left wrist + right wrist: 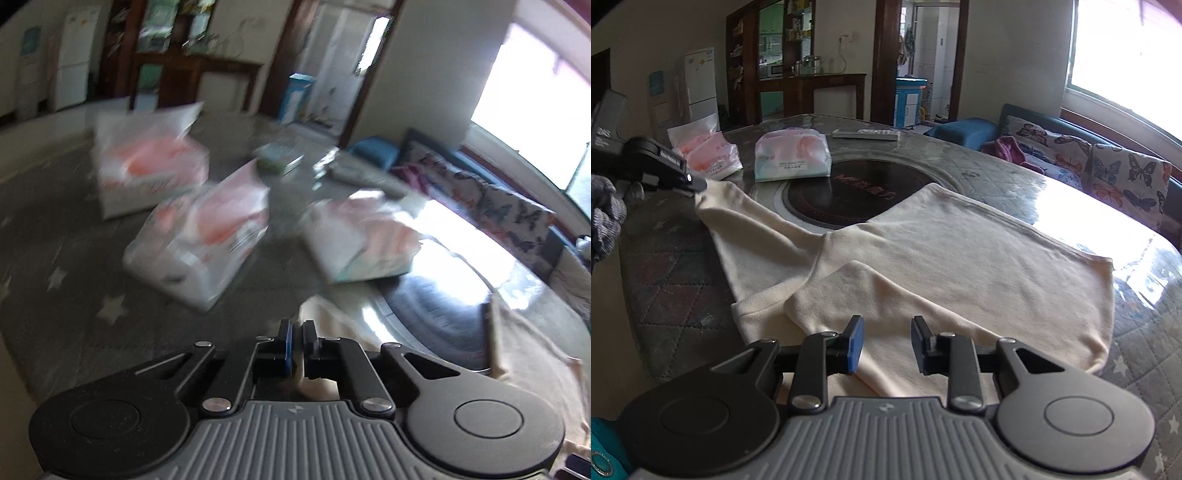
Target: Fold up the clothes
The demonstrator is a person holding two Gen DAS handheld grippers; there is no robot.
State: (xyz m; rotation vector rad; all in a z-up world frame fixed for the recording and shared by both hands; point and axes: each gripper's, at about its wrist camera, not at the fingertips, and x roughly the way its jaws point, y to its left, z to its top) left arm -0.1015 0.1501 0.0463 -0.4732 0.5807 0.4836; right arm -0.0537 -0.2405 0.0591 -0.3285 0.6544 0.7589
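Your left gripper (pixel 696 186) is clamped on the cuff of the cream long-sleeved shirt (pixel 960 258), lifting that sleeve off the round table (pixel 1015 166). Your right gripper (pixel 886 341) hangs open just above the other, folded-in sleeve (pixel 849 291). Tissue packs (pixel 792 158) sit beyond.

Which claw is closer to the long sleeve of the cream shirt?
Left. The left gripper pinches the sleeve at its cuff end. The right gripper hovers open over the shirt's near hem, away from that sleeve.
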